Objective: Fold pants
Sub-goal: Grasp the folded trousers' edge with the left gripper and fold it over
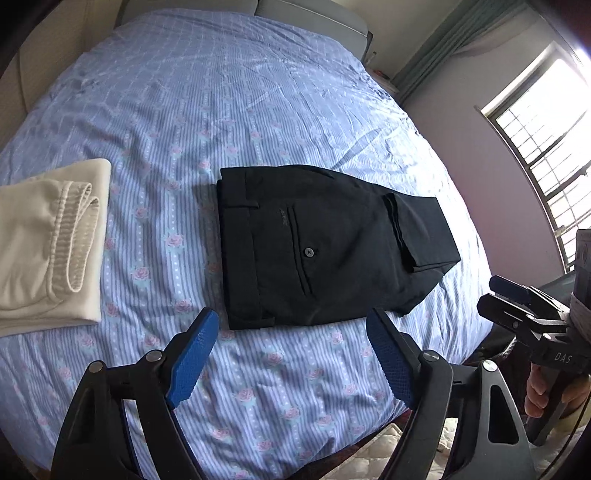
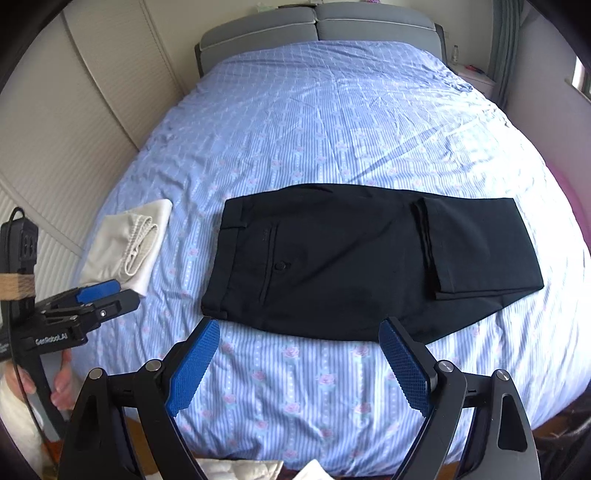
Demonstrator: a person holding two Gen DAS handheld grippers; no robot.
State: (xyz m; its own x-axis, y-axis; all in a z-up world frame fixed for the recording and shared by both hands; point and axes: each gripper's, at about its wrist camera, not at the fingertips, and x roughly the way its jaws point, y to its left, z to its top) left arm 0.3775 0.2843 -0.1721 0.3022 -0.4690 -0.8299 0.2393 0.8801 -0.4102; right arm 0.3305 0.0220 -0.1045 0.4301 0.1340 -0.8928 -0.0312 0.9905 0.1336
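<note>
While black pants (image 1: 325, 243) lie folded, both grippers gape empty

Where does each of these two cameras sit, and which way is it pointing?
Left wrist view: rides on the left gripper, looking down over the bed at the black pants; its own blue fingers show, and the right gripper at the edge.
Right wrist view: rides on the right gripper, facing the headboard; the left gripper shows beside it.
Both share the pants and the folded cream garment.
</note>
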